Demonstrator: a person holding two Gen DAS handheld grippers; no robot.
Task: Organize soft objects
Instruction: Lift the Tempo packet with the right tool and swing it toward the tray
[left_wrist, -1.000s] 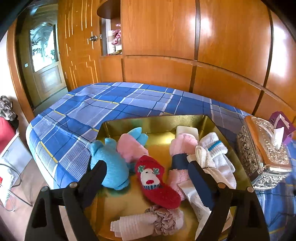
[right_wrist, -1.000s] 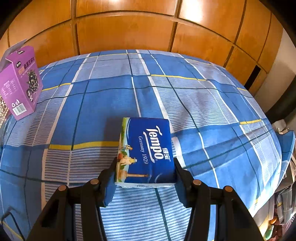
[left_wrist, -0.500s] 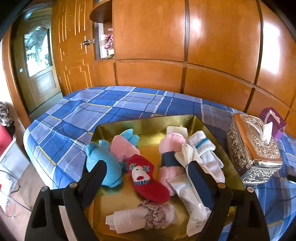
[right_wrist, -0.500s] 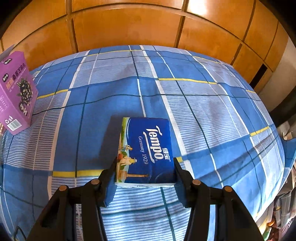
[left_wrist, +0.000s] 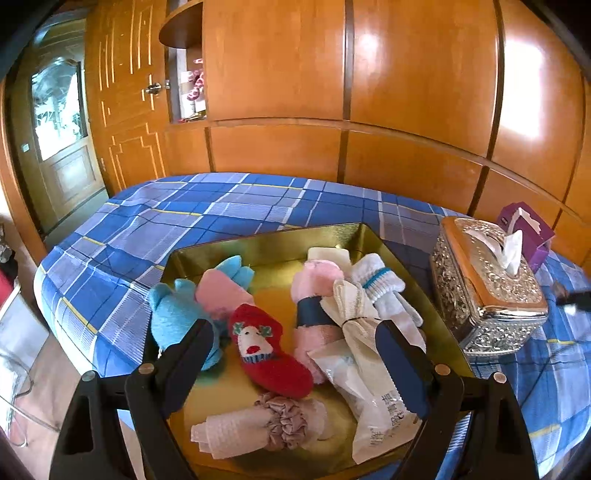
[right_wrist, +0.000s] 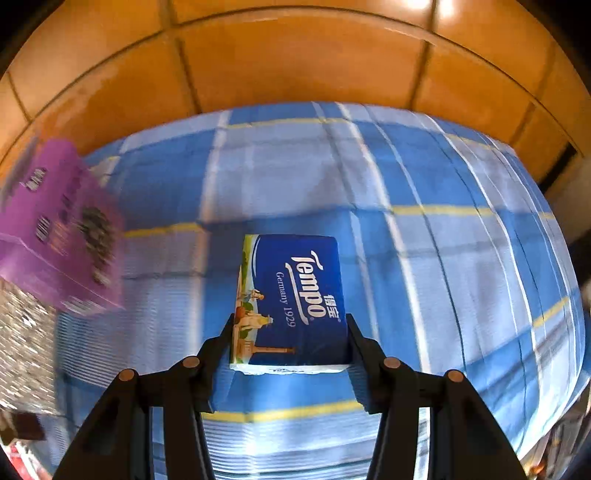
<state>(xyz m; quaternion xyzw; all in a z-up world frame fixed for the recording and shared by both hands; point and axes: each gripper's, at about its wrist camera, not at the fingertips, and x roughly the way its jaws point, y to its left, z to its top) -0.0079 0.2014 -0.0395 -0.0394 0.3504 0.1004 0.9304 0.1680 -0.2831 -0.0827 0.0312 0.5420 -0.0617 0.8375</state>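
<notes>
Several socks (left_wrist: 266, 347) and cloths in gold tray (left_wrist: 266, 236) under wide-open left gripper (left_wrist: 295, 354); right gripper (right_wrist: 290, 343), angled down, clamped on tissue pack (right_wrist: 295, 295).

Socks (left_wrist: 271, 350) lie in the tray (left_wrist: 266, 242), tissue box (left_wrist: 487, 291) apparently just right.

The left gripper (left_wrist: 295, 354) sits low in the frame, jaws wide apart, holding nothing. The right gripper (right_wrist: 288, 343), bottom middle, squeezes a blue pack (right_wrist: 291, 295).
</notes>
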